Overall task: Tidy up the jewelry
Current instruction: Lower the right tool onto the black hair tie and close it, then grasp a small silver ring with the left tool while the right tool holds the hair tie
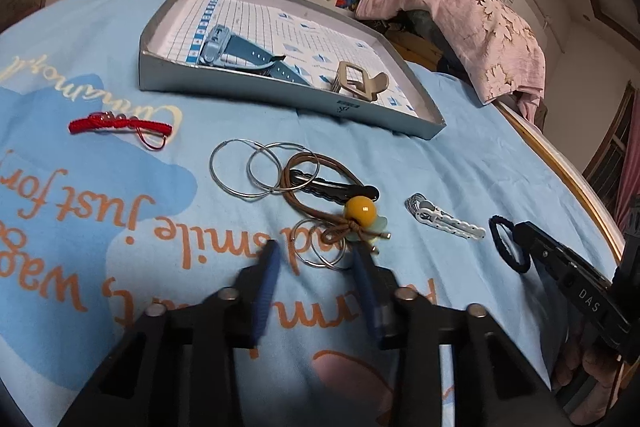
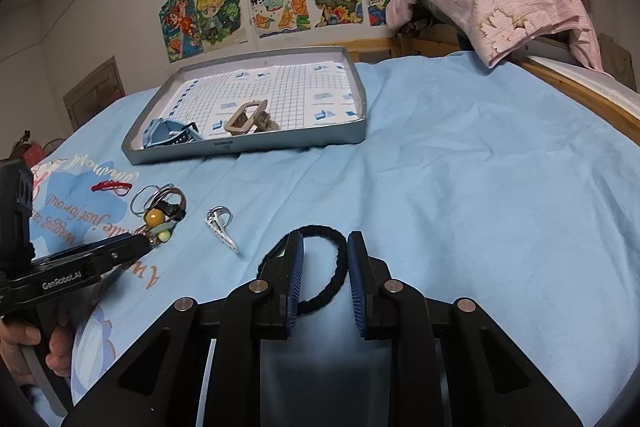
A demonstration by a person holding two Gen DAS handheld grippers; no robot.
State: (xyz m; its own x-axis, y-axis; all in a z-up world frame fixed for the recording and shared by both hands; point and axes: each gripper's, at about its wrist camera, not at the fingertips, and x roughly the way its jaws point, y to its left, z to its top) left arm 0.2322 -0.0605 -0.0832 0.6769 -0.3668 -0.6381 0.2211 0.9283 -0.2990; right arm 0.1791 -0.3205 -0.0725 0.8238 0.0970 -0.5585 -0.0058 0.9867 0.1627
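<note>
Looking at this one, both claws are down on the bed [image 2: 480,187] working the loose pile, one piece each.

The left claw [image 1: 318,263] has its jaws apart with the small silver hoops [image 1: 322,247] sitting in the gap. I don't see the pads pressing on them yet. The brown hair tie with the yellow bead [image 1: 361,209] lies right against those hoops at about 1 o'clock, so my guess is the claw comes in low and narrow to avoid dragging the tie's knot along.

The right claw [image 2: 325,255] straddles one side of the black hair tie [image 2: 320,229]. The band runs between the pads, which are close but not clamped as far as I can tell. Grabbing the band itself makes sense, since a soft loop has nothing else to hold.

The tray [image 1: 280,95] sits at 12 o'clock from the pile and already has a blue watch [image 1: 224,47] and a beige hair clip [image 1: 356,79] in it, so that's clearly the drop-off.

Still out on the sheet:
- the red cord bracelet [image 1: 120,125] at 10 o'clock
- the big silver hoops [image 1: 236,169] at 11 o'clock
- a black barrette [image 1: 340,189] under the brown tie
- a white clip [image 1: 448,221] at 3 o'clock

I'd call it roughly a quarter done. The thin hoops look like the fiddly ones, being flat on soft fabric.
</note>
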